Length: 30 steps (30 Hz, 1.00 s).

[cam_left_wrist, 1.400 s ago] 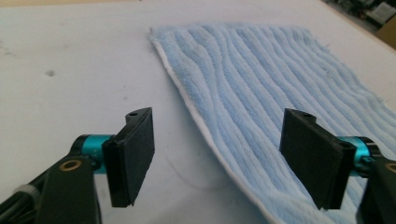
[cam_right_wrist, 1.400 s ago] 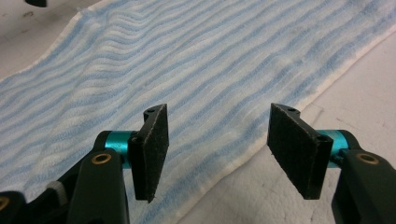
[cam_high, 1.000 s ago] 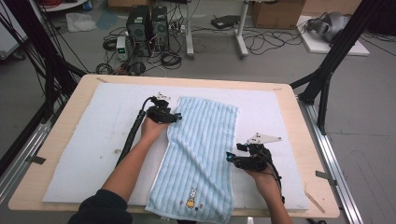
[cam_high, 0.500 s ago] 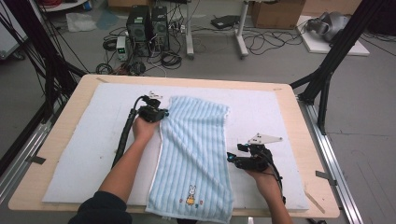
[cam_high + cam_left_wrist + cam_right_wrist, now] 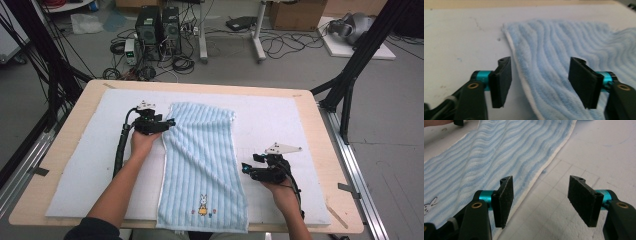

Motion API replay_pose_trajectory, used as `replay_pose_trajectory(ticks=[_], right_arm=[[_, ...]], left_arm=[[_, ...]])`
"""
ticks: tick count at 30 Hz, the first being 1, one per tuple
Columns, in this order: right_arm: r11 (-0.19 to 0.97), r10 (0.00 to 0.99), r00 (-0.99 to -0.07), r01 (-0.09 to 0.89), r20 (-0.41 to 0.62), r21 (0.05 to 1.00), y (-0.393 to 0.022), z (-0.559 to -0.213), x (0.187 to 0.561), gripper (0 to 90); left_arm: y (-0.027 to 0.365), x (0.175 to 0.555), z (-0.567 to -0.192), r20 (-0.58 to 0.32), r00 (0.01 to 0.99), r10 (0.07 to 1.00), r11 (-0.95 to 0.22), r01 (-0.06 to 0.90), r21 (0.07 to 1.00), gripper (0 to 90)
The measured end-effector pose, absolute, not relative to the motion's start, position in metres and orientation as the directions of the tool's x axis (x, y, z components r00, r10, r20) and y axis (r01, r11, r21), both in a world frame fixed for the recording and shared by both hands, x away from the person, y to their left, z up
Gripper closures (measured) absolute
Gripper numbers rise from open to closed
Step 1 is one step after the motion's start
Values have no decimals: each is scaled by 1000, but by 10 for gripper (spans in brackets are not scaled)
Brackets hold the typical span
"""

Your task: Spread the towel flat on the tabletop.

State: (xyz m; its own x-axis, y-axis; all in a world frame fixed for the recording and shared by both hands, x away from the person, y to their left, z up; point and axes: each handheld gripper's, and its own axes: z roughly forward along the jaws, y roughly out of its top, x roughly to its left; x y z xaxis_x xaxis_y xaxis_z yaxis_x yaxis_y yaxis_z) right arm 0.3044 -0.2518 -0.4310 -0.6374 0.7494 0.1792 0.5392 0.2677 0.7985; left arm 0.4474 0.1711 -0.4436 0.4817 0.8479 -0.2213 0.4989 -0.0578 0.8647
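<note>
On the white foam pad (image 5: 90,165) covering the wooden worktop (image 5: 320,130), a light blue striped terry towel with a small rabbit motif (image 5: 202,165) lies lengthwise, folded narrow, its near end hanging just over the pad's front edge. The left hand-held gripper (image 5: 167,123) sits at the towel's far left edge; its jaws have just been opening and now straddle the white hem without pressing it, probably a release after tugging the cloth straight. The right hand-held gripper (image 5: 246,170) waits just beside the right edge, jaws apart and empty, seemingly ready for the next fold.
</note>
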Motion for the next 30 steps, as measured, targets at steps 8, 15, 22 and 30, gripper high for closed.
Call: replay_pose_trajectory(ticks=[8, 15, 22, 30], right_arm=[[270, 746, -640, 543, 184, 796, -252, -432, 307, 362], [269, 754, -633, 543, 177, 795, -252, -431, 306, 355], [260, 769, -617, 544, 170, 798, -251, -434, 311, 353], [254, 800, -585, 531, 134, 808, -246, -426, 327, 353]], left_arm=[[181, 438, -432, -256, 501, 826, -13, 473, 881, 240], [188, 413, -425, -244, 560, 792, -18, 419, 908, 240], [199, 389, -423, -228, 603, 764, -9, 363, 932, 242], [208, 376, -424, -233, 627, 743, -1, 349, 937, 242]])
